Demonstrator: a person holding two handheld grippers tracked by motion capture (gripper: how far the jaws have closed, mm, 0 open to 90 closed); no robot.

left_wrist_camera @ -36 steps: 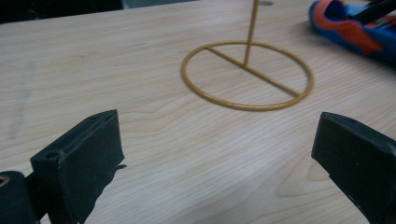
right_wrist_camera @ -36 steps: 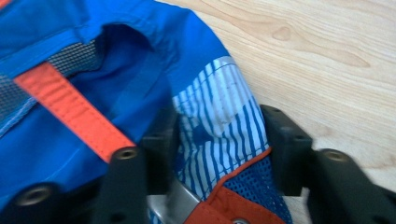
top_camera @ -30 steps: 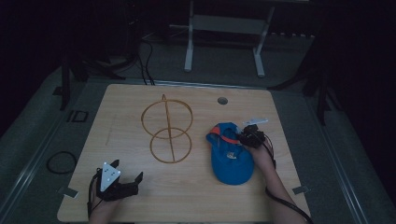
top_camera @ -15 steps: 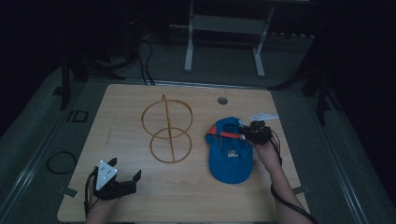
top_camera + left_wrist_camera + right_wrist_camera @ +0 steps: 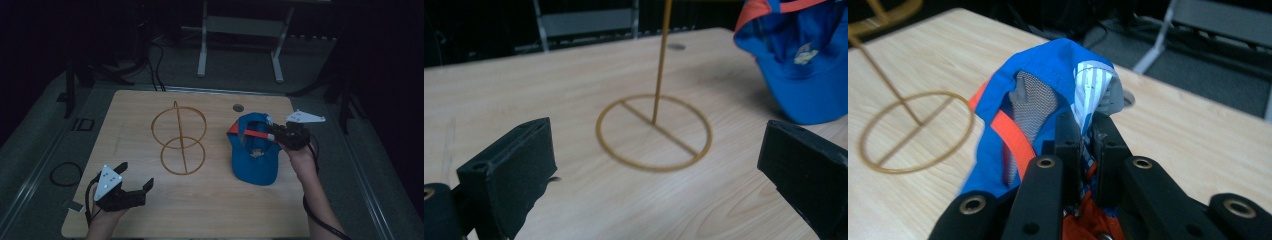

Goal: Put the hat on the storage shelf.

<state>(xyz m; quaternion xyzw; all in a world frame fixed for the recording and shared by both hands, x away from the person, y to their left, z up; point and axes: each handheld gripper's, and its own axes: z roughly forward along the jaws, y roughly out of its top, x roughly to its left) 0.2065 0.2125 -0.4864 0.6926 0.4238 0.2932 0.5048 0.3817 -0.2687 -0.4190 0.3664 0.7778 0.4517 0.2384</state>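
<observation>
Your right gripper (image 5: pixel 278 134) was clamped on the back of the blue cap (image 5: pixel 254 156) near the table's (image 5: pixel 210 210) right edge, your left gripper (image 5: pixel 135 179) stood apart, and that thin fabric pinch could slip if the cap caught the wire stand (image 5: pixel 179 136).

Cap (image 5: pixel 254 155): bright blue, orange trim band along the rim; white-and-blue striped patch and grey mesh lining seen in the right gripper view; small yellowish emblem inside.
Wire stand (image 5: pixel 178 137): mustard-gold.
Table (image 5: pixel 210 210): pale wood grain.
Left gripper (image 5: pixel 134 176) and right gripper (image 5: pixel 269 129): black, each with a light grey plate.
</observation>
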